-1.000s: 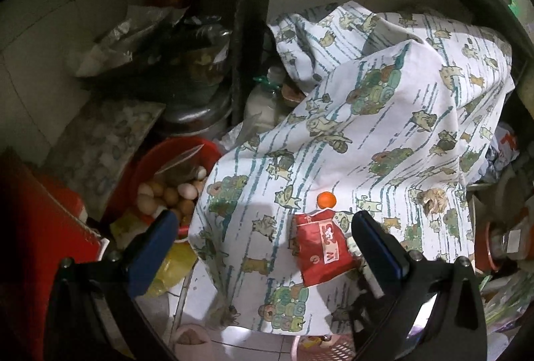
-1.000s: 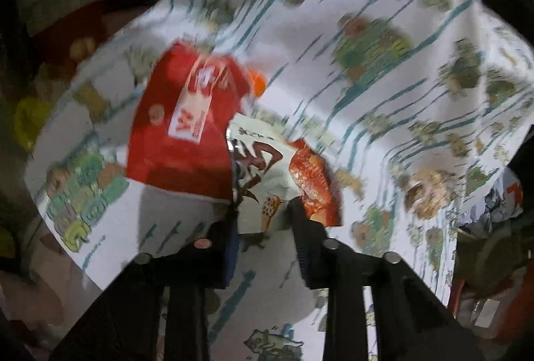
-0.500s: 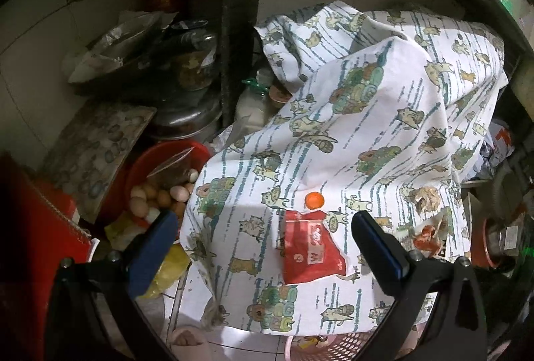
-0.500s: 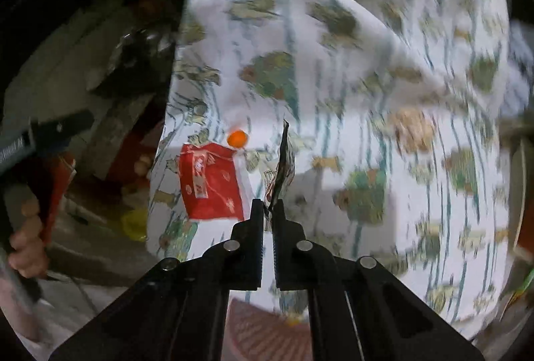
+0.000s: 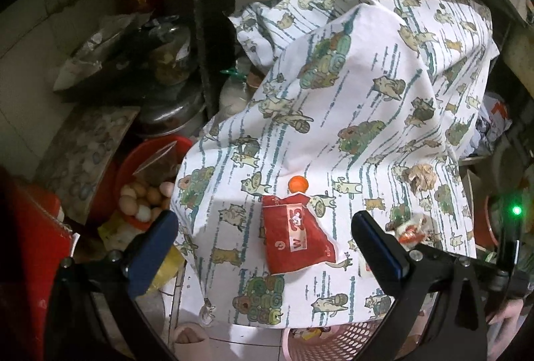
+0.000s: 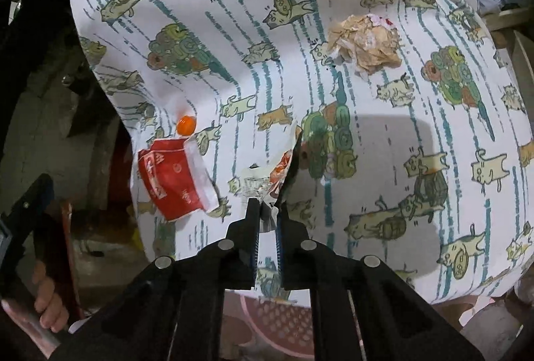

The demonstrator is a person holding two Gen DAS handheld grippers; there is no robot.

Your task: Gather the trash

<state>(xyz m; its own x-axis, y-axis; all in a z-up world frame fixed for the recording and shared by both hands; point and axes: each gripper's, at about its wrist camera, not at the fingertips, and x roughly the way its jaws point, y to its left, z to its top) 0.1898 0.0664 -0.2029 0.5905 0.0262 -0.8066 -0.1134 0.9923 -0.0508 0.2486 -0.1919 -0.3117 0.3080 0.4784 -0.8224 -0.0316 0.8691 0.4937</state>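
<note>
The right gripper [image 6: 267,210] is pinching a thin, crinkly snack wrapper [image 6: 267,180] by its edge above the cat-print cloth [image 6: 383,134], light and floppy, probably slippery, while the left gripper [image 5: 263,244] is hanging wide open.

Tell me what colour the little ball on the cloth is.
Orange; the little ball shows best in the right wrist view.

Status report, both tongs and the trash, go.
Right tongs shut on snack wrapper, lifted off the cloth. Left tongs open over red packet. Crumpled paper and orange cap not yet collected.
</note>
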